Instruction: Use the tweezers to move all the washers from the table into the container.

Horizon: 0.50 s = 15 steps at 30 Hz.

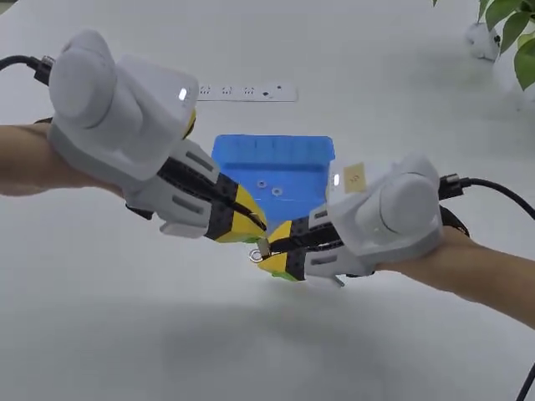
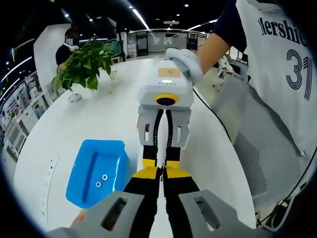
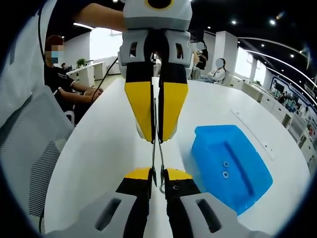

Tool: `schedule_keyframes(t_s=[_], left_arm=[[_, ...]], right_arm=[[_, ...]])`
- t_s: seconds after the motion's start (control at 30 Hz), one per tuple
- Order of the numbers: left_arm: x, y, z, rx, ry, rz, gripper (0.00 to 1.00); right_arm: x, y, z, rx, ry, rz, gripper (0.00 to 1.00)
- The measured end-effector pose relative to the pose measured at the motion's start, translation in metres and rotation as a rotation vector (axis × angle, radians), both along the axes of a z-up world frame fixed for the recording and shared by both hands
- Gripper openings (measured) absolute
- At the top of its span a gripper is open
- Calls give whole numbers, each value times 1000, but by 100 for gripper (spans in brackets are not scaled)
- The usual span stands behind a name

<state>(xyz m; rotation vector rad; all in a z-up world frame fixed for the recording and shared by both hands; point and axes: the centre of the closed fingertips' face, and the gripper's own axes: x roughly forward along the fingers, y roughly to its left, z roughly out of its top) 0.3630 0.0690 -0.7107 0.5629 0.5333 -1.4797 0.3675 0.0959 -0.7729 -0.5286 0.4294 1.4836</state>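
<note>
My two grippers meet tip to tip above the white table, in front of the blue container. The left gripper is shut on the thin metal tweezers, which run down from its yellow jaws. The right gripper is shut around the tweezers' lower end. A small washer hangs at that end, beside the right gripper's tip. Two washers lie inside the container. In the left gripper view my own jaws stand closed against the right gripper.
A white power strip lies beyond the container. A potted plant stands at the far right corner. An office chair and a seated person are past the table edge. Bare table lies in front of the grippers.
</note>
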Motion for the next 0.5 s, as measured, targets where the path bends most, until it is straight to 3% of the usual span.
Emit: schedule_keyframes(t_s=[0.5], left_arm=[[5, -2, -9, 14, 10, -7, 6]], right_arm=[[5, -2, -9, -13, -6, 11, 11]])
